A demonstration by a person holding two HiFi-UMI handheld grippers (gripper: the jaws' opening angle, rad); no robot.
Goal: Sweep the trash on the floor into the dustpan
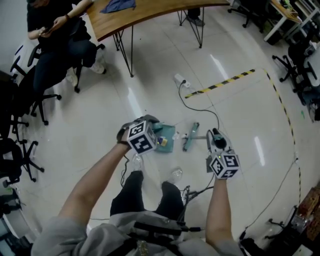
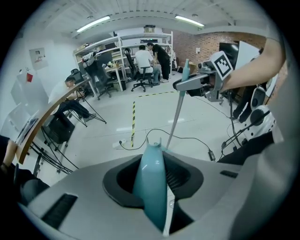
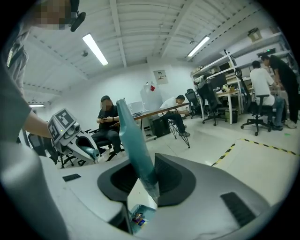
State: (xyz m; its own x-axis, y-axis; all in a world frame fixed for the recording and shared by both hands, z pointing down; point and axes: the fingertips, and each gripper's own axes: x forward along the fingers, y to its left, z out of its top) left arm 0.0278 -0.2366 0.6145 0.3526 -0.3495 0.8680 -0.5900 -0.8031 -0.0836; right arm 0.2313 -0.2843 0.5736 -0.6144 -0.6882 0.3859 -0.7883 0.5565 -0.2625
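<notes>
Small coloured scraps of trash point(image 3: 137, 218) lie in the teal dustpan point(image 1: 168, 136), which sits on the pale glossy floor point(image 1: 100, 120) just ahead of the person's knees. The pan's teal handle rises towards the left tongs point(image 1: 156, 132), which are closed on it; in the left gripper view the handle fills the gap between the pads.

Just right of the pan, the head of the teal broom point(image 1: 190, 136) rests on the floor, close beside the pan, though I cannot tell whether they touch. Its slim shaft slants up and right to the right tongs point(image 1: 214, 136), whose pads are shut narrowly on its teal grip; the top of the grip sticks up past the jaws.

Farther out, a black cable point(image 1: 197, 107) snakes across the floor from a white power strip point(image 1: 181, 80), and a strip of yellow-and-black tape point(image 1: 227, 81) runs to the far right. At the far side stands a curved wooden table point(image 1: 145, 15) on thin black legs, carrying a blue cloth point(image 1: 119, 5). A person point(image 1: 55, 35) in dark clothes sits at its left end, with black office chairs point(image 1: 20, 130) along the left edge.
</notes>
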